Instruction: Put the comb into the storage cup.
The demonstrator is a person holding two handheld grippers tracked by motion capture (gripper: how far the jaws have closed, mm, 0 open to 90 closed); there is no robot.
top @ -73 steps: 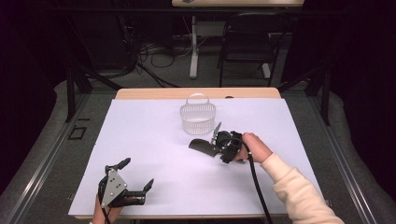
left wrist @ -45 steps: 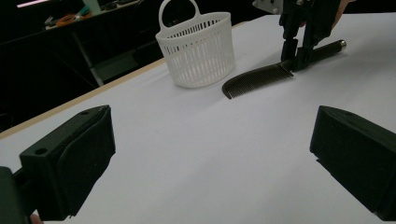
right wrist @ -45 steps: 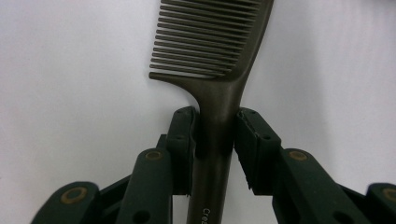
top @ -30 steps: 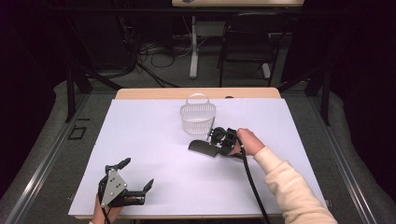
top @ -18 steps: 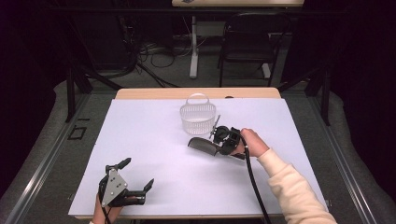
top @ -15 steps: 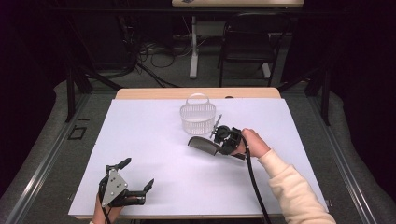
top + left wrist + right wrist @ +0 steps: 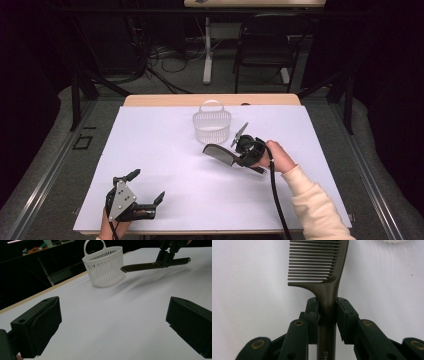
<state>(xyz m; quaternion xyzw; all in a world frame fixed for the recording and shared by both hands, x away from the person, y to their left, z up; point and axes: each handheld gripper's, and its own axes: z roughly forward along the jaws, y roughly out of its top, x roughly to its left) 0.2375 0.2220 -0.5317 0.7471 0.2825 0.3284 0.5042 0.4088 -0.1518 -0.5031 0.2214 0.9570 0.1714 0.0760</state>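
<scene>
Comb (image 7: 322,277) clamped at the neck of its handle between the pads of the right gripper (image 7: 327,315), whose jaws are pressed together on it; the teeth lie beyond the pads and the handle runs back between the links. In the high view the comb (image 7: 220,154) hangs clear of the sheet (image 7: 165,145), just in front of the basket (image 7: 212,126) and slightly to its right, with the toothed end pointing past the basket's near wall. From the left gripper view the comb (image 7: 150,265) is level, a shadow under it, its tip beside the basket (image 7: 105,267) and below the rim. The basket stands upright near the far edge of the sheet, handle up; nothing can be made out inside it. The right gripper (image 7: 247,150) sits just right of the basket, held by a hand (image 7: 280,157). The left gripper (image 7: 132,200) rests well apart from the basket, at the near edge, jaws spread wide with nothing between them. Judged state of the work: pick-up done, the comb lifted and carried close to the basket; raising it over the rim, placing it inside and releasing it appear not yet done.
</scene>
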